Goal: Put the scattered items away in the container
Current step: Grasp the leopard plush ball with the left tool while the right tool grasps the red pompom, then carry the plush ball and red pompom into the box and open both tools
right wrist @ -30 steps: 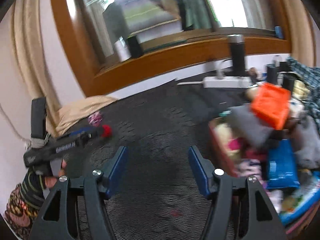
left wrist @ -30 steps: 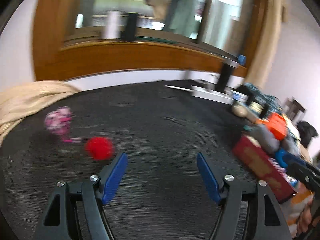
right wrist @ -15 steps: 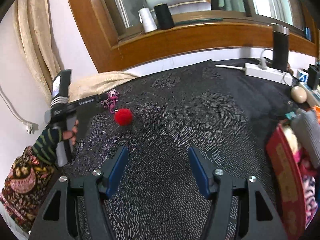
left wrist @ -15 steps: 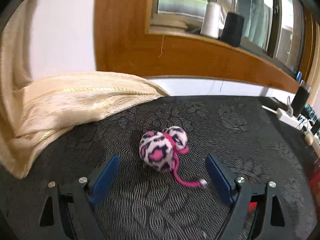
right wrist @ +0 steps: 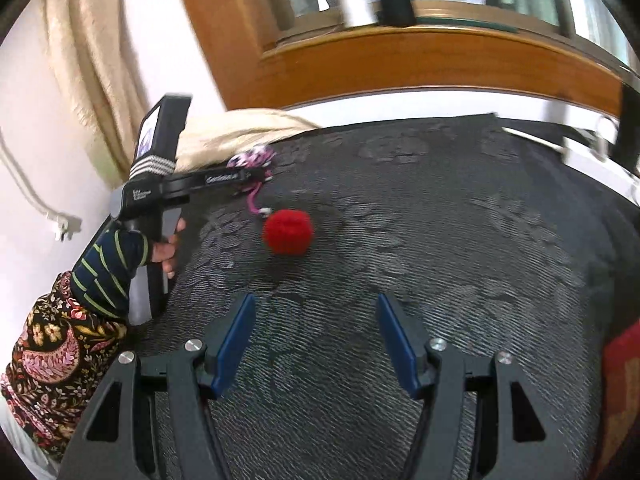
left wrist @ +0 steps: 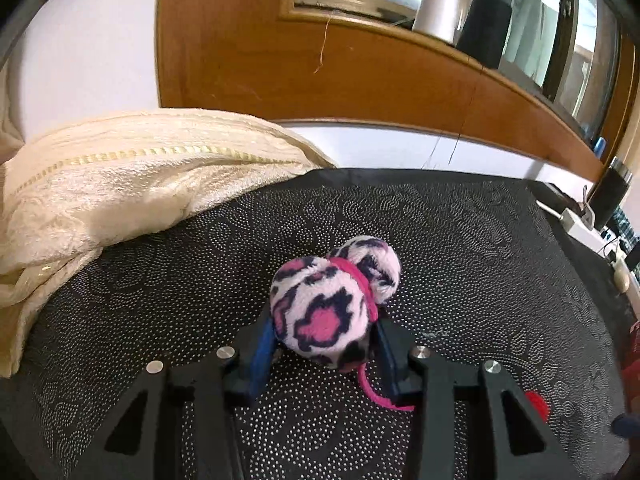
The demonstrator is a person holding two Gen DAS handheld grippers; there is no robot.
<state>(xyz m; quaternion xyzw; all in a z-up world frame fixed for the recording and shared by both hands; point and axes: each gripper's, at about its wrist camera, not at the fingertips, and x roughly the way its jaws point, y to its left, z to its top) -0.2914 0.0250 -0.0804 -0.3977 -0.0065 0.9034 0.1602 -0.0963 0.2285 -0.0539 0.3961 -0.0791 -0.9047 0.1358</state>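
Observation:
A pink, white and navy leopard-print plush toy with a pink cord lies on the black patterned cloth. My left gripper is shut on the plush toy, its blue pads pressed against both sides. The toy also shows in the right wrist view, partly hidden behind the left gripper's body. A red pom-pom ball lies on the cloth ahead of my right gripper, which is open and empty. The ball shows at the lower right of the left wrist view.
A cream curtain is bunched on the cloth at the left. A wooden window sill with thread spools runs along the back. A white power strip lies at the right. A red container edge shows at the lower right.
My left gripper has closed on the leopard-print plush toy. My right gripper has moved closer to the red ball and stays open.

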